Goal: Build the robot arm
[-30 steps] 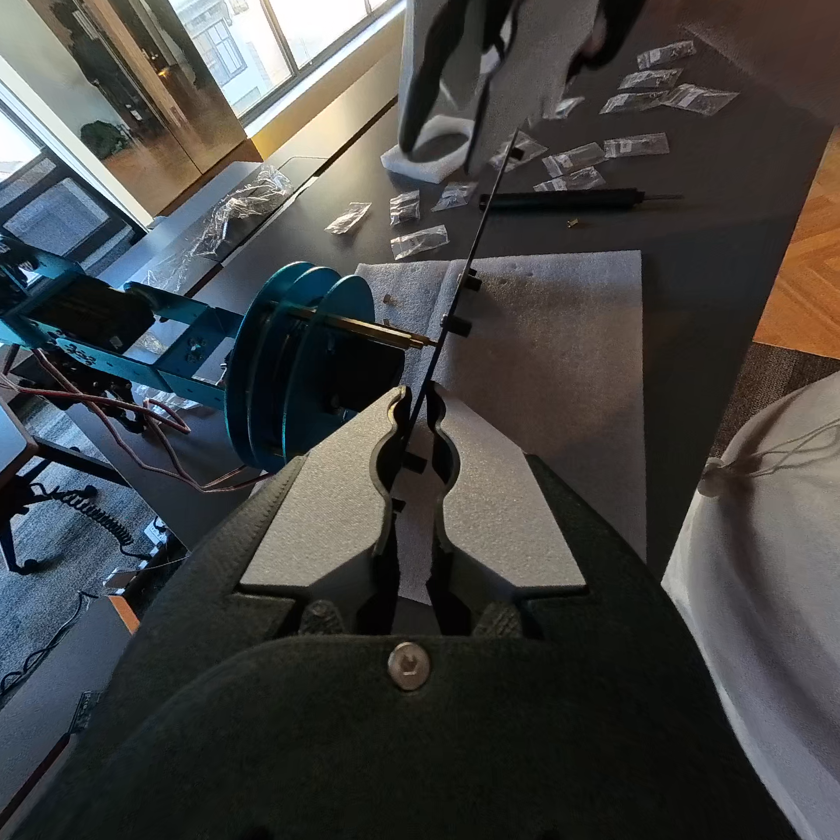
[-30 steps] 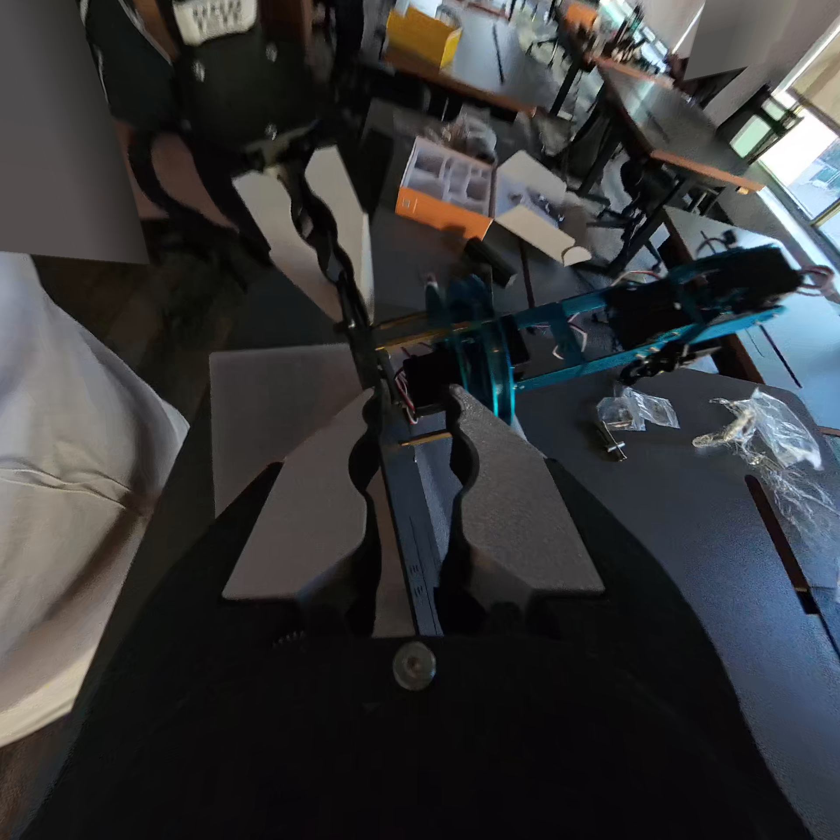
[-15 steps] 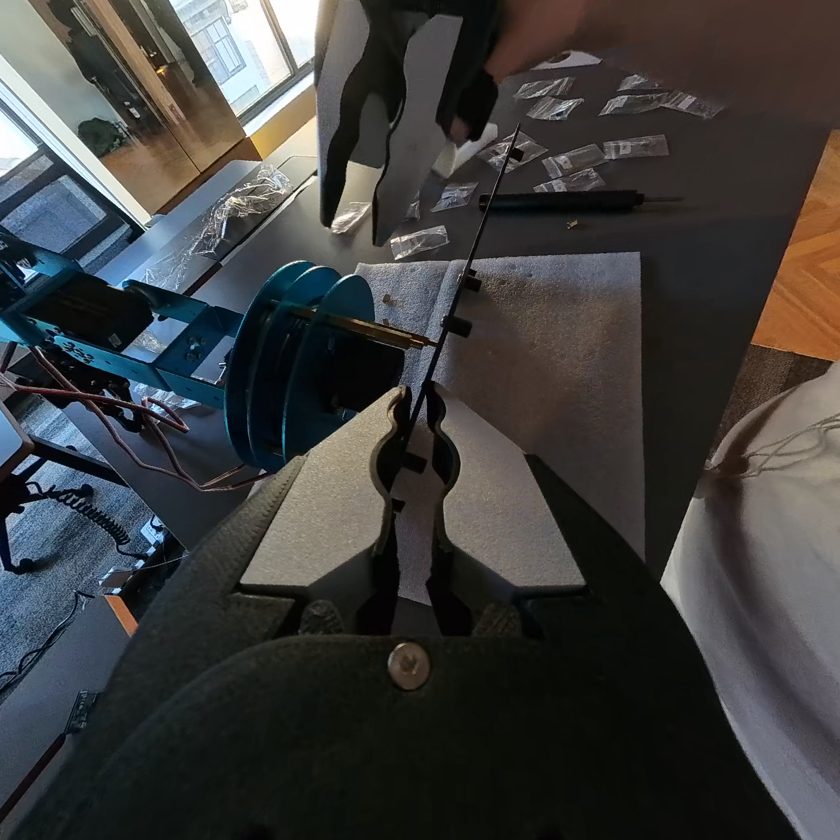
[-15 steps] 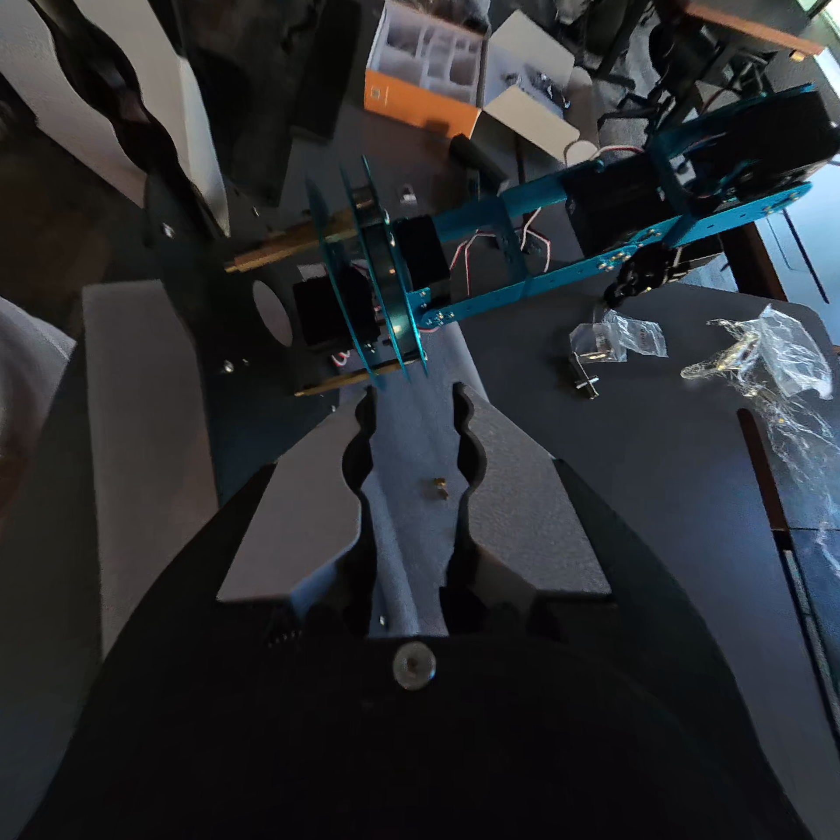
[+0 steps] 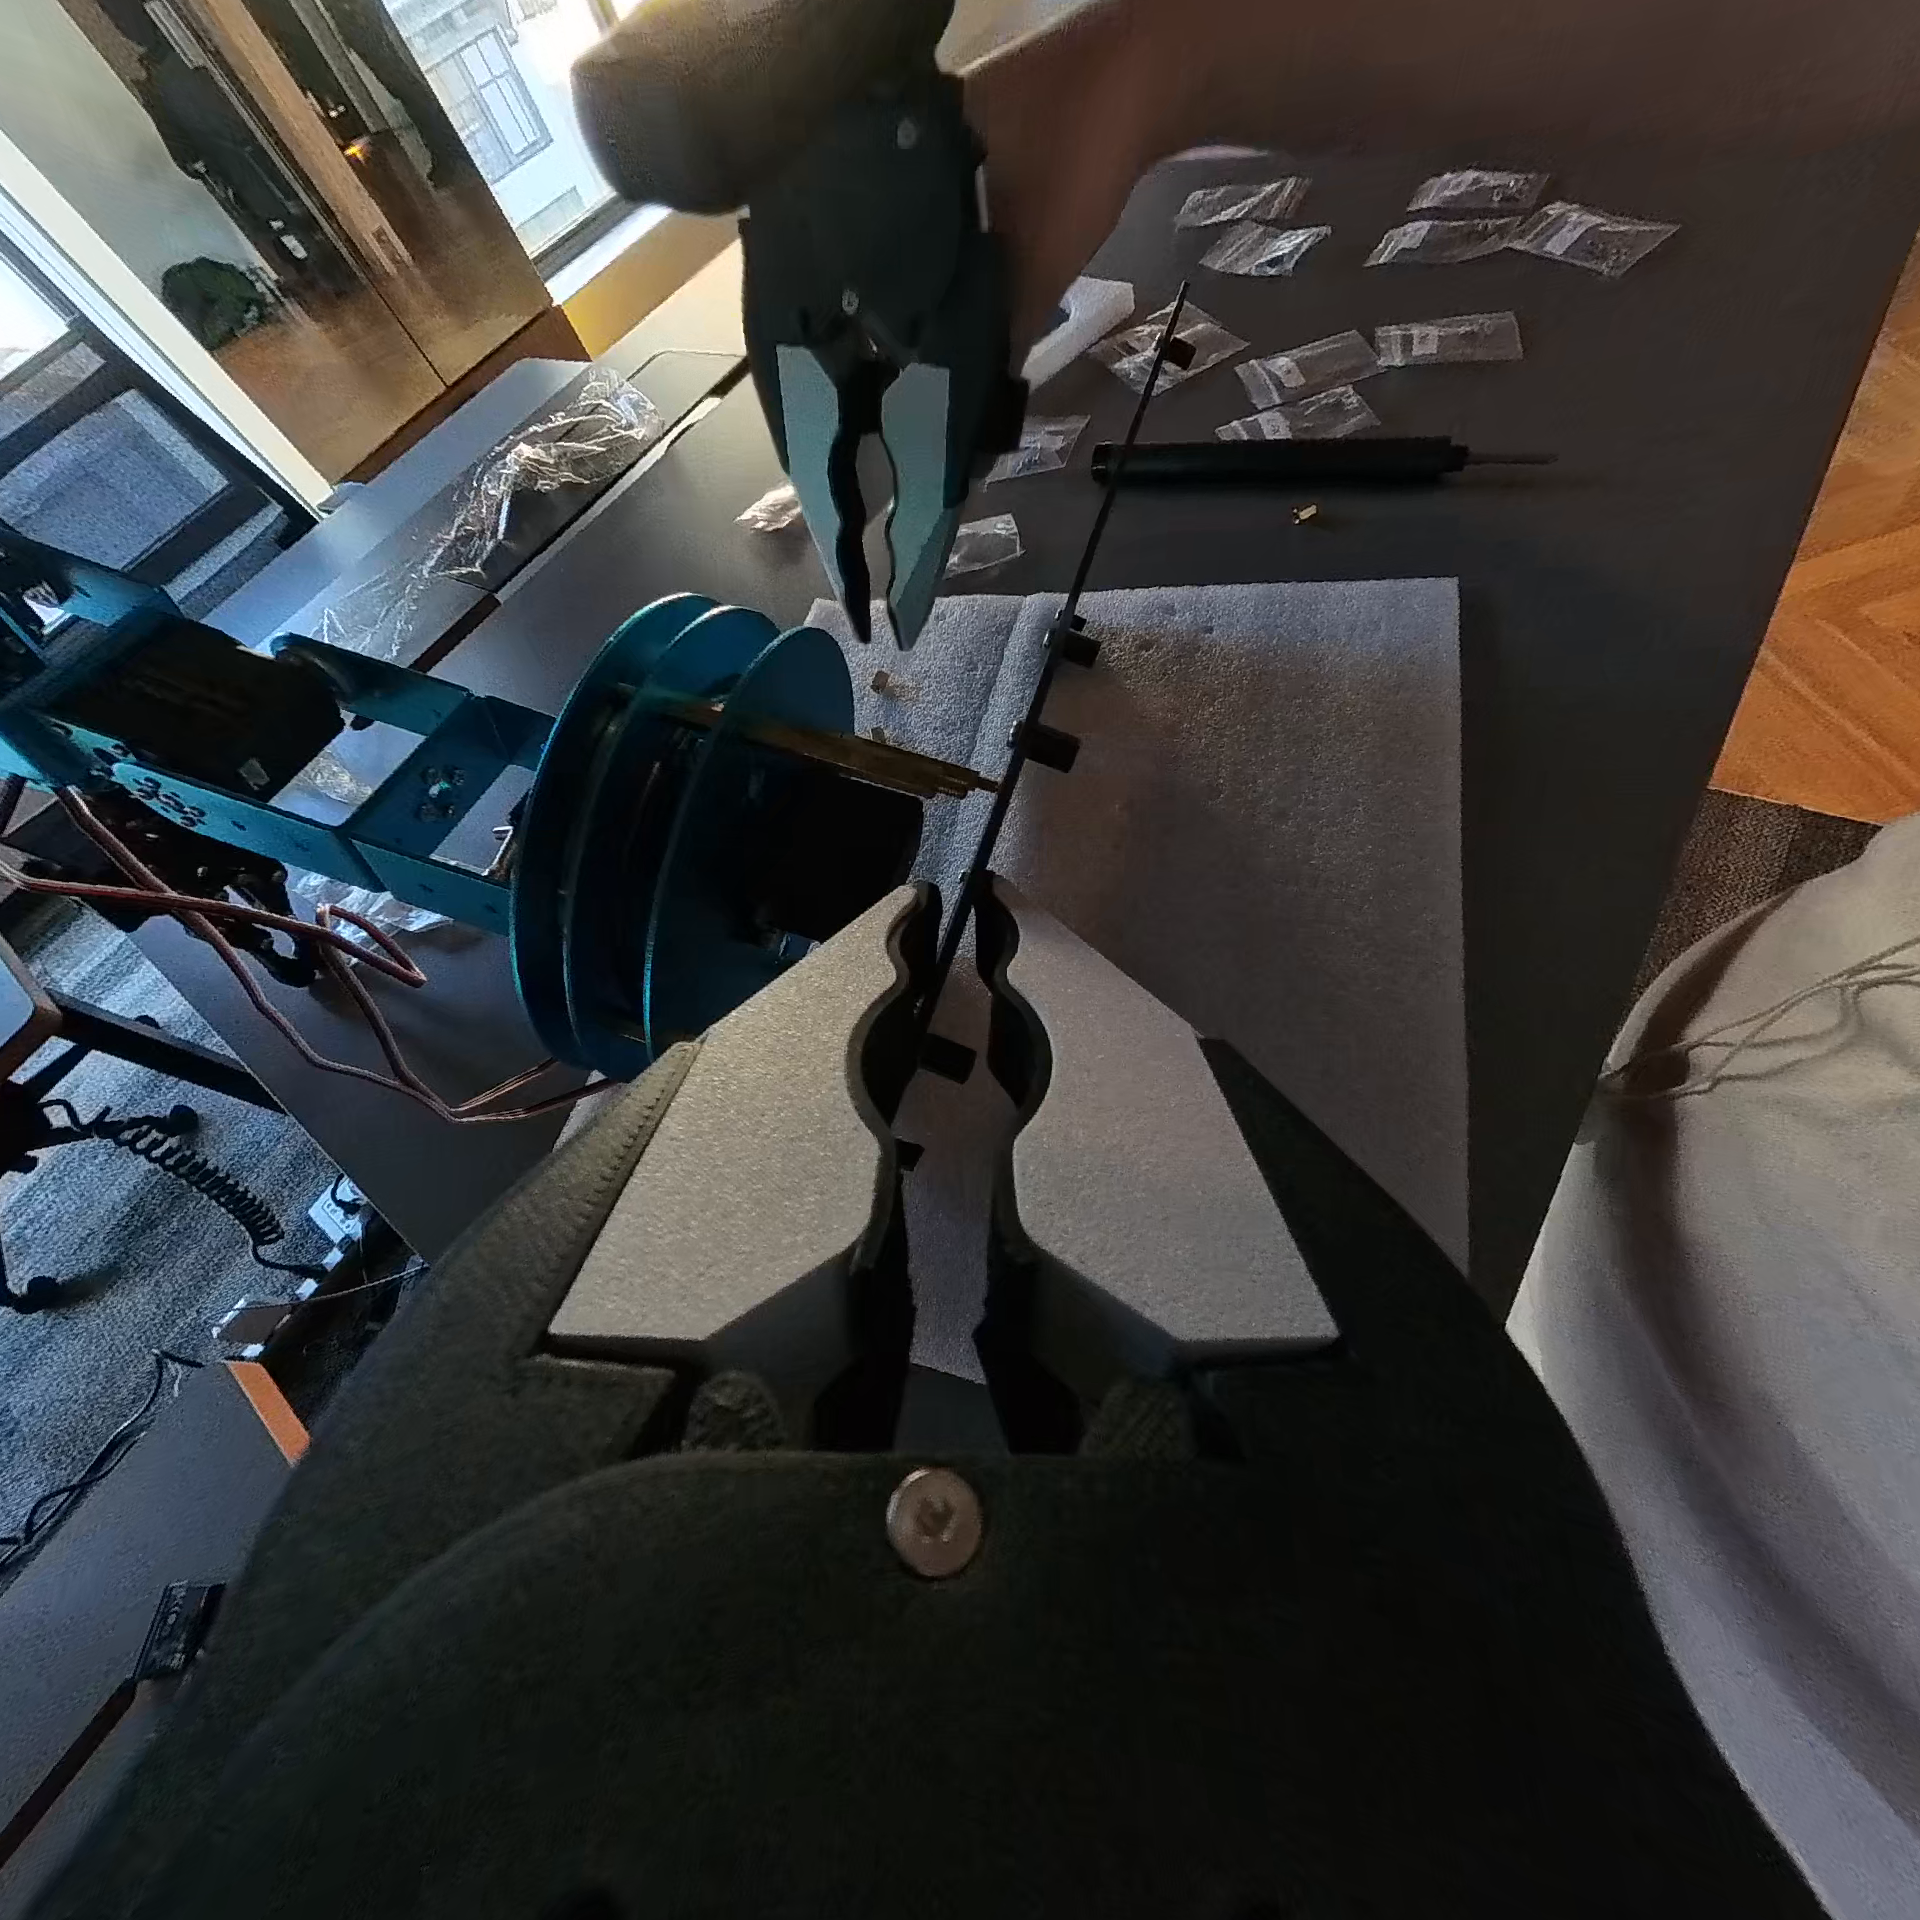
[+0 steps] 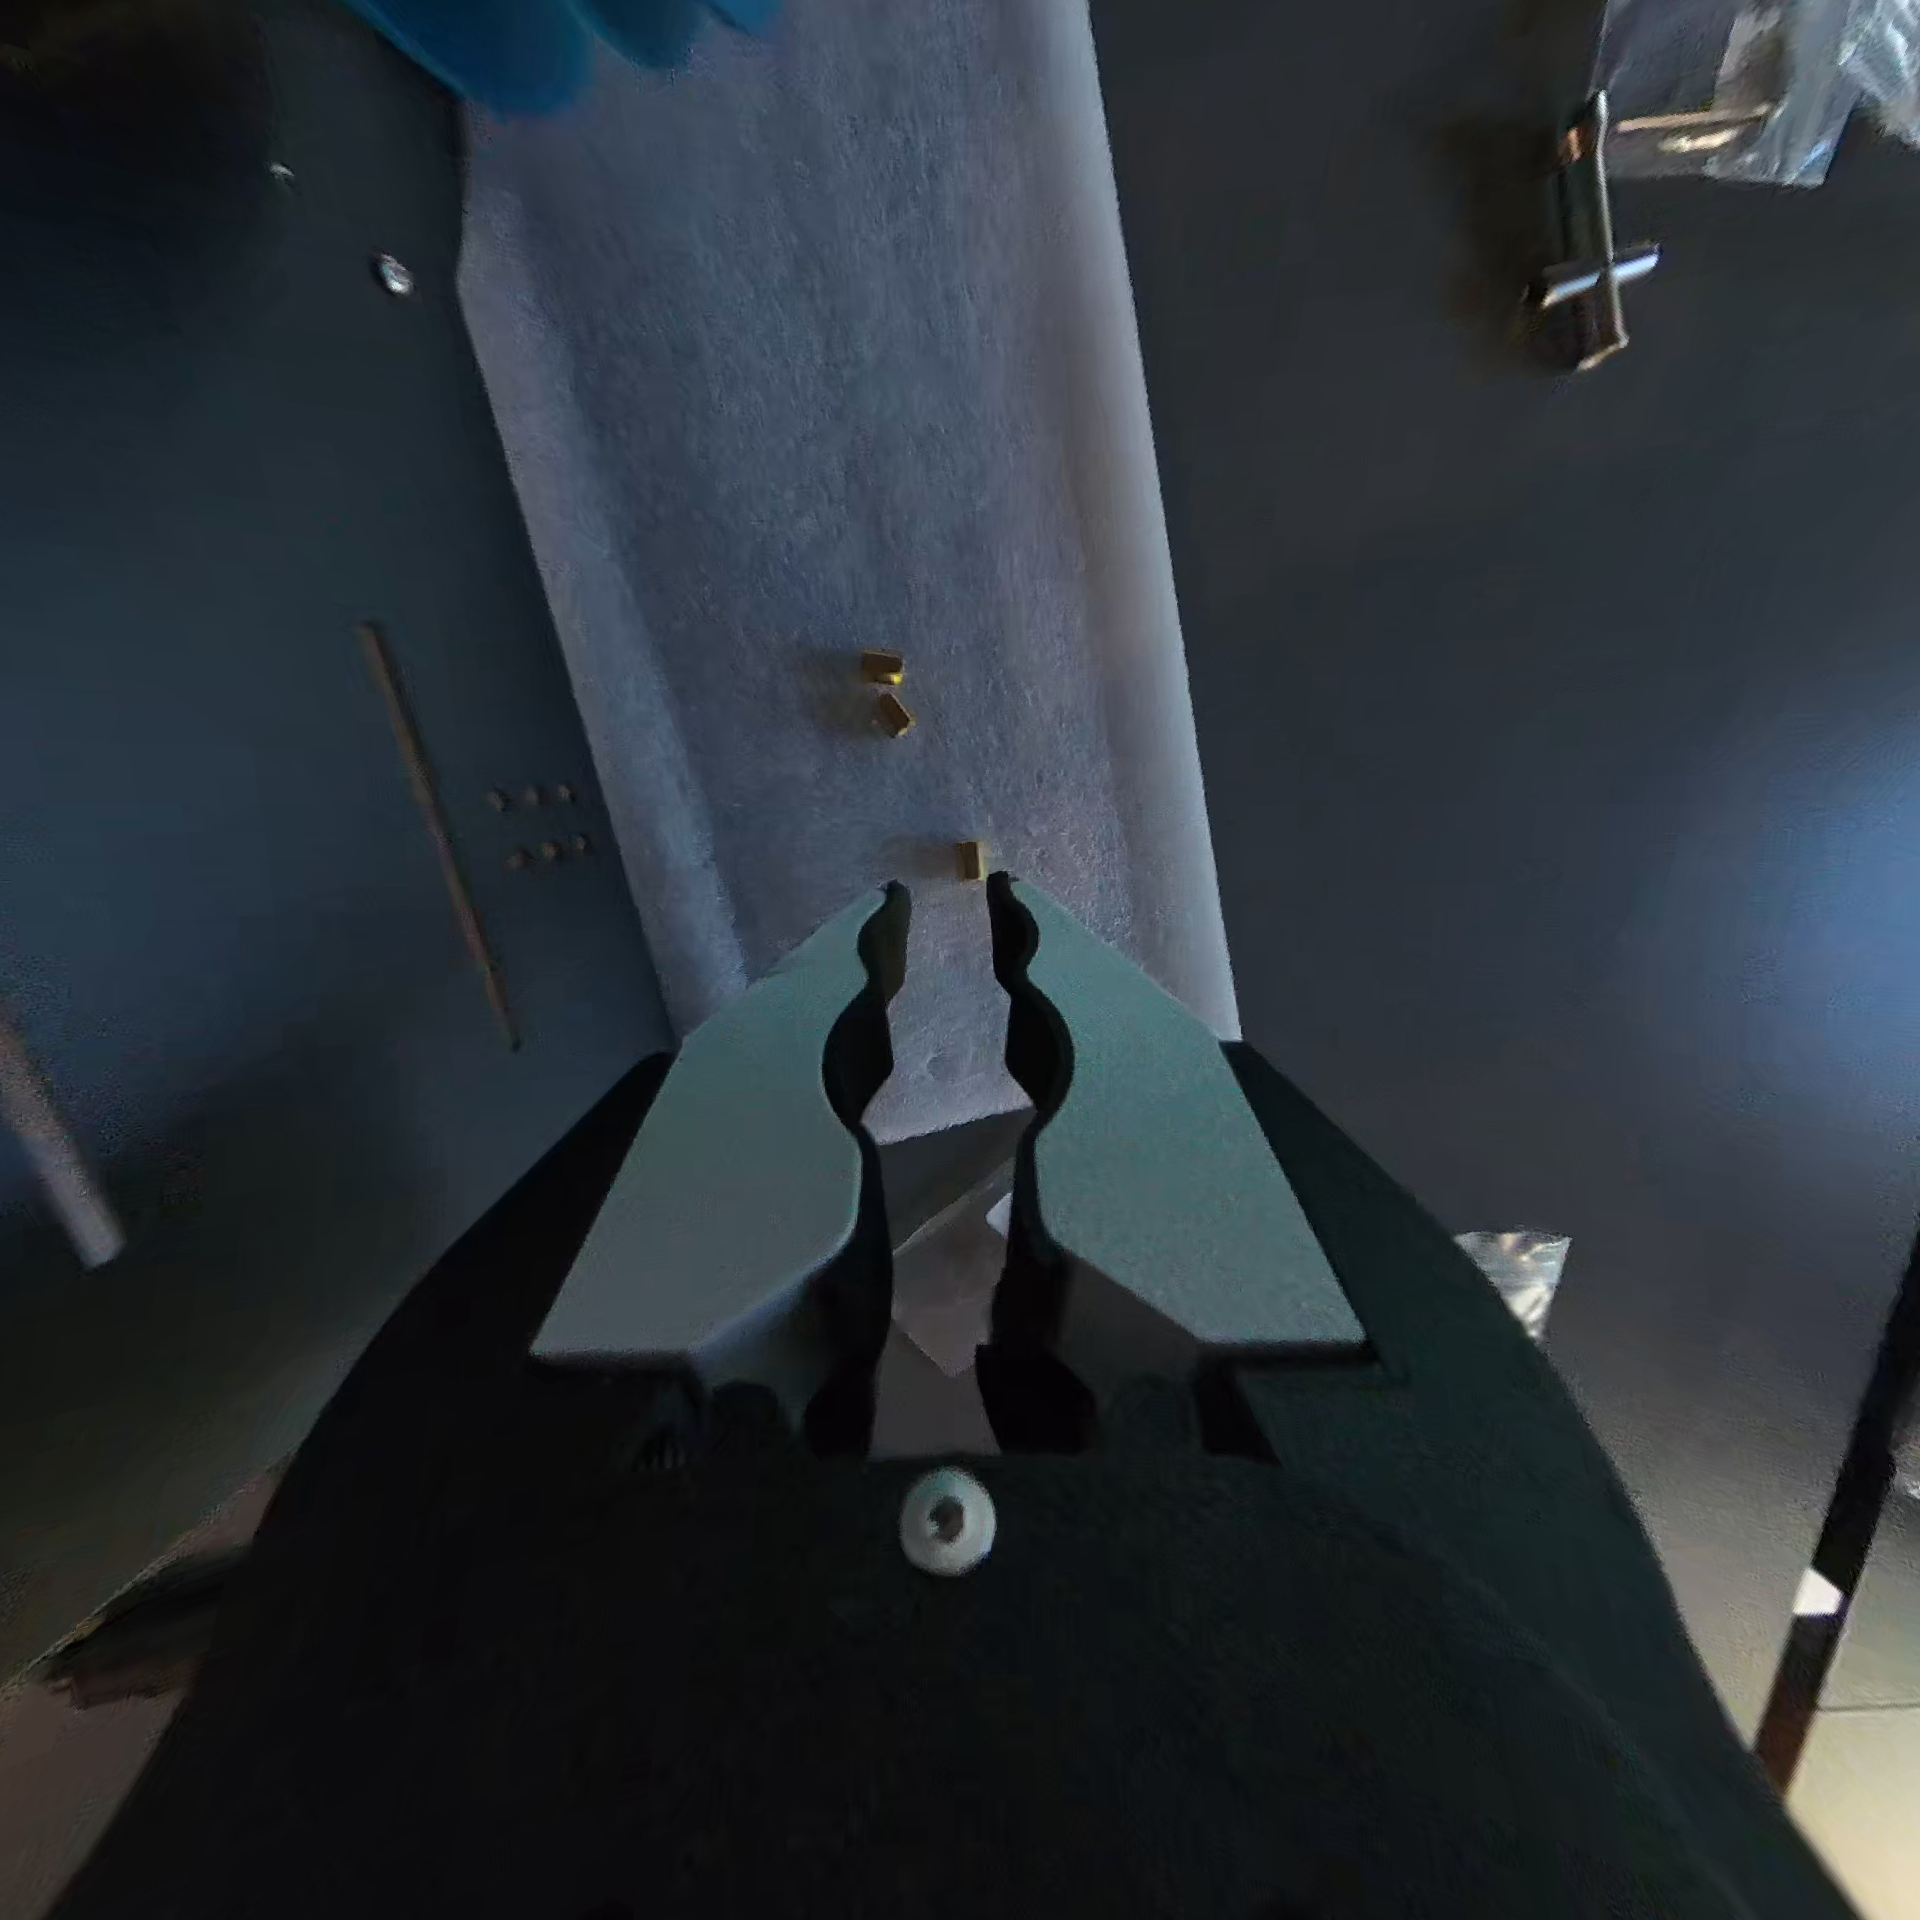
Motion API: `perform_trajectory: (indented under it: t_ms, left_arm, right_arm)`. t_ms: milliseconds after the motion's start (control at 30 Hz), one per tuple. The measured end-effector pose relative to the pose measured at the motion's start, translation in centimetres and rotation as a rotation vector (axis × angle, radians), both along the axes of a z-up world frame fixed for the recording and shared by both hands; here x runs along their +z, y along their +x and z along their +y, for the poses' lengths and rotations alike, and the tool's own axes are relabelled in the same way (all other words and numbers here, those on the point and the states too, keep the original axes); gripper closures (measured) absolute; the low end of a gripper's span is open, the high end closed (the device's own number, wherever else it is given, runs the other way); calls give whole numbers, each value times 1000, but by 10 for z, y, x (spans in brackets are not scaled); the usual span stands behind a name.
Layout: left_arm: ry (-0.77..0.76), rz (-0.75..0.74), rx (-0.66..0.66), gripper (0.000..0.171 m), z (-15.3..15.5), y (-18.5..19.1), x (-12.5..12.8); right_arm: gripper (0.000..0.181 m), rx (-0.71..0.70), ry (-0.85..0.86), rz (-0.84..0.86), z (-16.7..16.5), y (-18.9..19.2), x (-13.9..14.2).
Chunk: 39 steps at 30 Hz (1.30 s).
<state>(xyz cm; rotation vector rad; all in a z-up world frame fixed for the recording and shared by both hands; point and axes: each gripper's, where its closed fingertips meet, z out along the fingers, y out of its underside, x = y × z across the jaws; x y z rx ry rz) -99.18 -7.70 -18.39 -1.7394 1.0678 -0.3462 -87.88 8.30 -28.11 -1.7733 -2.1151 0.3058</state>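
Observation:
My left gripper (image 5: 954, 902) is shut on the lower edge of a thin black plate (image 5: 1091, 540), seen edge-on and held upright over a white foam pad (image 5: 1247, 779). Brass standoffs (image 5: 862, 764) reach from the blue discs (image 5: 665, 842) of a blue robot arm to the plate. My right gripper (image 6: 943, 883) is open and empty, pointing down at the foam pad (image 6: 831, 416). A small brass nut (image 6: 969, 860) lies just past its fingertips, two more (image 6: 885, 691) a little farther. The black plate (image 6: 208, 623) stands to its left. The right gripper also shows in the left wrist view (image 5: 878, 613), above the foam.
Several small plastic bags of parts (image 5: 1309, 364) and a black rod-shaped tool (image 5: 1278, 457) lie on the dark table beyond the foam. A bagged metal part (image 6: 1590, 260) lies to the right. Crumpled plastic wrap (image 5: 540, 436) sits far left. A person's white garment (image 5: 1766, 1247) is at right.
My right gripper let go of the black plate, swung over the blue discs and now points down at the foam by the brass nuts. My left gripper still holds the plate in place.

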Motion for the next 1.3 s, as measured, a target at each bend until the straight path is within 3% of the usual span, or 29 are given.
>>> perform_trajectory:
  t_ms: [800,1067,1300]
  left_arm:
    - [-13,0,-2,167,1,-1,0]
    - [-17,-1,-7,167,1,-1,0]
    - [-15,-2,-2,167,1,-1,0]
  right_arm:
    - [176,-106,-104,78,5,-4,-18]
    - [176,-243,-35,190,19,5,8]
    - [176,-517,61,311,23,54,56]
